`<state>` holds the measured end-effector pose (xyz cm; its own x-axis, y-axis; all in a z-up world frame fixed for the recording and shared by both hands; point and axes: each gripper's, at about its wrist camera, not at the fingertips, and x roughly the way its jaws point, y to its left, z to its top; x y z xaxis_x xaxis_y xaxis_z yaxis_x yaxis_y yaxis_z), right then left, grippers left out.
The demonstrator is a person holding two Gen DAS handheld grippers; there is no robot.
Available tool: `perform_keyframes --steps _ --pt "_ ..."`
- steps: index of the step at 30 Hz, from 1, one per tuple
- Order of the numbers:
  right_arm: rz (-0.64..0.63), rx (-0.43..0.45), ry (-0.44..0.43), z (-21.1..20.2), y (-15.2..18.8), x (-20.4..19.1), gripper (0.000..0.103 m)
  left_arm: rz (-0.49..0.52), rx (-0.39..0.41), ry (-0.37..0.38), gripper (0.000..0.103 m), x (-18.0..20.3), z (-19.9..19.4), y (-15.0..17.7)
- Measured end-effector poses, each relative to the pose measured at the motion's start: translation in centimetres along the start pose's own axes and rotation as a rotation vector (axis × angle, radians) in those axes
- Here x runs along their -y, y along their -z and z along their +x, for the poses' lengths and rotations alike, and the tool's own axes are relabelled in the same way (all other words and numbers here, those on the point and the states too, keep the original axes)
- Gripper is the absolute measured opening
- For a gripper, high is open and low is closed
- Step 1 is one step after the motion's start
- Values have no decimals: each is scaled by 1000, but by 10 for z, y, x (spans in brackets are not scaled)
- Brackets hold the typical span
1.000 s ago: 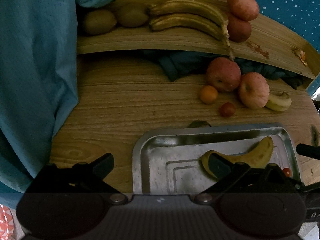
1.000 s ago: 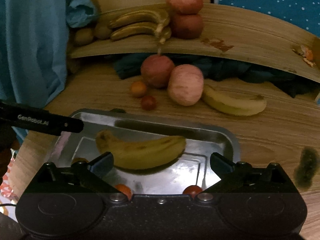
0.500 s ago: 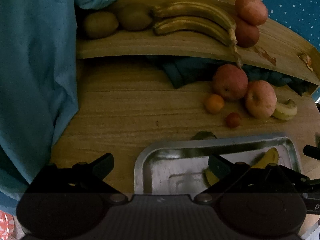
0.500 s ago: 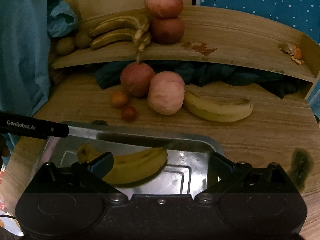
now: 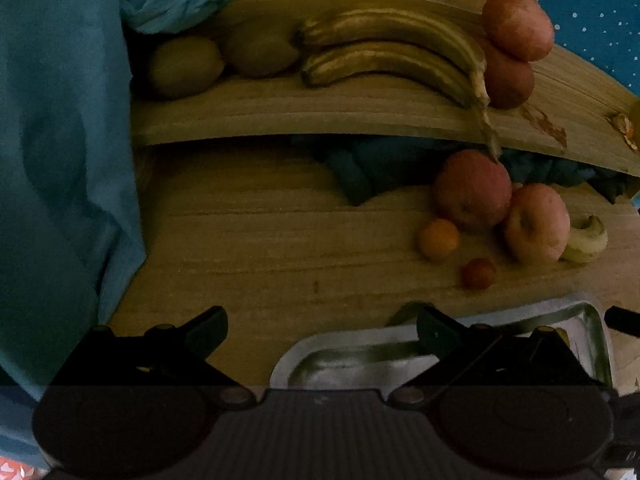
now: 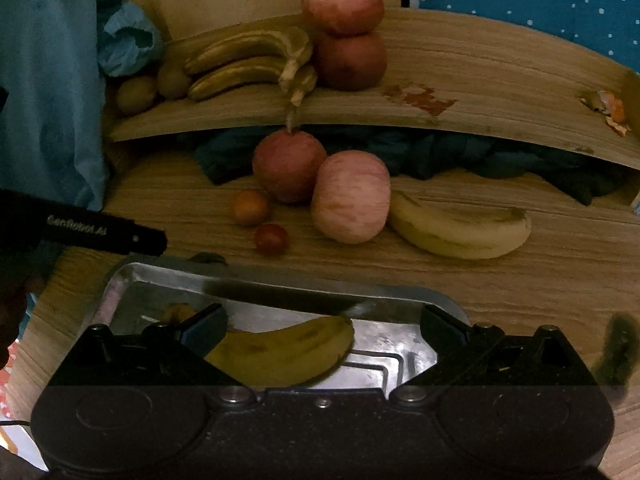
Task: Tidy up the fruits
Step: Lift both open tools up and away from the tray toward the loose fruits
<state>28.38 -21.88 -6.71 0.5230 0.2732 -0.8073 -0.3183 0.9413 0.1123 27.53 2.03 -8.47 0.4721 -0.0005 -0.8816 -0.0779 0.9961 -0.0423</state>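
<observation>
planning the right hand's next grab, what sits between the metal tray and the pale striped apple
Only bare wooden tabletop lies between the tray and the pale apple, shown in the right wrist view; the small red fruit sits just left of that line.

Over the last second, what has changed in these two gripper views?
Both grippers drew back from the metal tray: left gripper and right gripper, open and empty throughout. Nothing was grasped or released. The banana in the tray and fruit on the table stayed put.
</observation>
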Motion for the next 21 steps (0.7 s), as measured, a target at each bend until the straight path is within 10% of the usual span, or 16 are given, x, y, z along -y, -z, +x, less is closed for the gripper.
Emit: perform_keyframes --steps 21 --pt "-10 -35 -52 31 -22 -14 102 24 3 23 103 7 23 -38"
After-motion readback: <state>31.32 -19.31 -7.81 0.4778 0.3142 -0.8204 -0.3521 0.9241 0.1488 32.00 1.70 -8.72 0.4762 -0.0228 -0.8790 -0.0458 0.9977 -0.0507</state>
